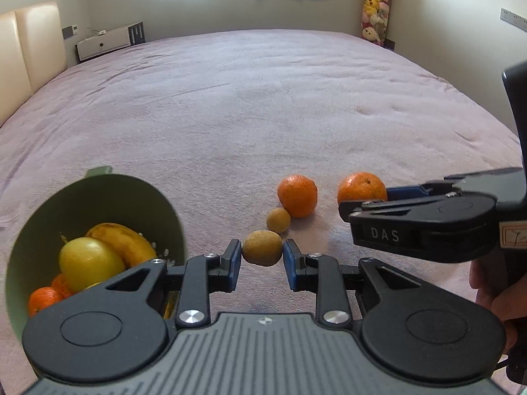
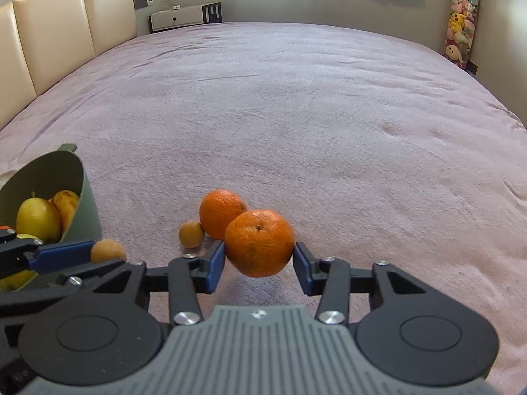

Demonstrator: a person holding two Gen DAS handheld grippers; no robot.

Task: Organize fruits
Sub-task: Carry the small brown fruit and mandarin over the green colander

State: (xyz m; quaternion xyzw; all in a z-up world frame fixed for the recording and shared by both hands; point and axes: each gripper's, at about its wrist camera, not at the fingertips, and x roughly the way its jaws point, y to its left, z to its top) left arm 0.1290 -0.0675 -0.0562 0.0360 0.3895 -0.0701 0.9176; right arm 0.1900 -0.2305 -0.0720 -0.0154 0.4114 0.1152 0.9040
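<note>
Left wrist view: the left hand-held gripper (image 1: 262,256) angles downward, its blue pads clamping a small round tan fruit (image 1: 262,247) above the pink bed (image 1: 263,105). One more tan fruit (image 1: 278,220) and one loose orange (image 1: 297,195) lie there. A green plastic colander (image 1: 98,194) holds a banana (image 1: 126,242) lying diagonally.

Right wrist view: the right hand-held gripper (image 2: 259,256), tilted downward, grips one round orange (image 2: 259,243), stem up.

A pink bedspread (image 2: 296,115), cream headboard (image 2: 59,23), and hanging plush toys (image 2: 459,23).
</note>
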